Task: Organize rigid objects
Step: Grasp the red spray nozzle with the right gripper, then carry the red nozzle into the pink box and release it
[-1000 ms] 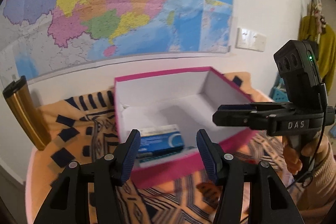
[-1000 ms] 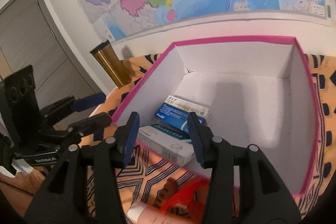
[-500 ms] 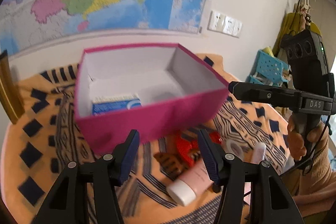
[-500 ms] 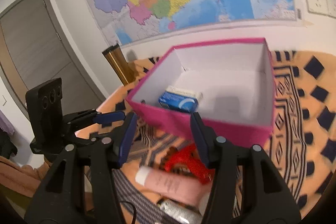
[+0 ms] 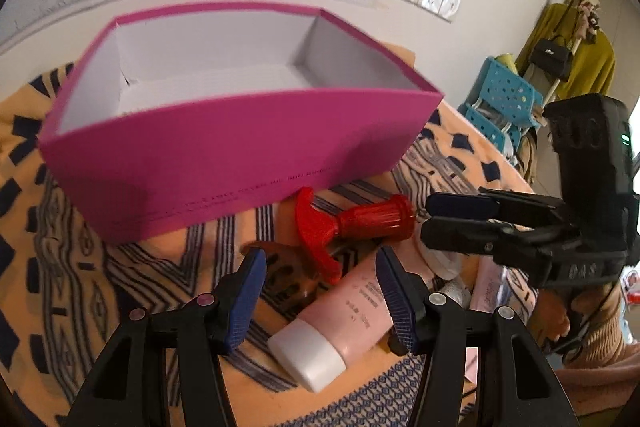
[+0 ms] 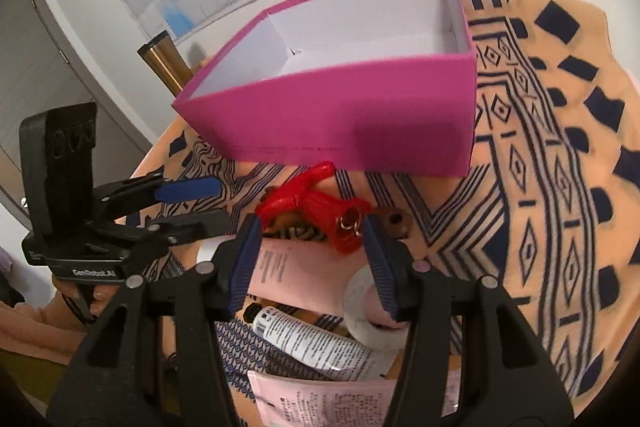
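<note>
Both grippers drop from over open magenta cardboard box (image 5: 240,155) toward red plastic squeeze toy (image 5: 352,223) and pink white-capped tube (image 5: 344,315), left gripper (image 5: 320,291) and right gripper (image 6: 312,255) part-open, empty

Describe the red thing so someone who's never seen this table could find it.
Find the big pink box on the patterned cloth. Just before its near wall lies the red plastic item, above a pink tube. It is the only bright red piece there.
</note>
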A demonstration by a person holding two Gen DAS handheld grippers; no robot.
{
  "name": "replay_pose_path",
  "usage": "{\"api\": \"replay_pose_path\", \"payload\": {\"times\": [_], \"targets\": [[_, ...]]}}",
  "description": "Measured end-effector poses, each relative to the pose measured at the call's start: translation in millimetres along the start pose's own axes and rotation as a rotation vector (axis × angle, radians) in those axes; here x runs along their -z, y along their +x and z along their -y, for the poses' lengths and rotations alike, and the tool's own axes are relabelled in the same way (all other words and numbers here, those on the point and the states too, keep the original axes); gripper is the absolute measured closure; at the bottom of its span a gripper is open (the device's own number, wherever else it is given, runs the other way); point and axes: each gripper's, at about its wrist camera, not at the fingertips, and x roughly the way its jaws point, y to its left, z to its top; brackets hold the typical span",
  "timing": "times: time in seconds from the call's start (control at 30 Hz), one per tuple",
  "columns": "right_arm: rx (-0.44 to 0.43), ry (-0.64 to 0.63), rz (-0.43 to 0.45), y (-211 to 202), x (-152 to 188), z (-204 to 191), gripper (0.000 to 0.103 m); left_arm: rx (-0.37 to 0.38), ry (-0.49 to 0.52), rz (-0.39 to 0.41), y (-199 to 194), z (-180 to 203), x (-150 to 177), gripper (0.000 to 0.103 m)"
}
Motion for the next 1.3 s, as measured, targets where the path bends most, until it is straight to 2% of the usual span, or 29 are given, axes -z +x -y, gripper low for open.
{"api": "replay_pose_path", "payload": {"times": [0.2, 0.43, 0.73, 0.87, 1.3], "targets": [[0.027, -0.011, -0.015, 12.6, 2.1, -3.7, 0.055, 0.019, 0.003, -0.039, 19.8, 1.1, -4.6, 0.045], [0.038, 0.009, -0.016, 18.6, 0.6, 1.3, 0.066, 0.013, 0.03, -0.061, 32.6, 9.3, -10.0, 0.055], [0.067, -0.002, -0.008, 21.0, -3.0, 3.4, 0.076, 0.01, 0.026, -0.073, 34.1, 11.7, -11.1, 0.056], [0.094, -0.012, 0.005, 19.9, -2.1, 1.6, 0.085, 0.016, 0.015, -0.079, 31.7, 11.8, -10.6, 0.056], [0.085, -0.055, 0.064, -7.9, -3.6, -8.6, 0.086, 0.054, 0.016, -0.02, -1.5, 25.3, -11.0, 0.056]]}}
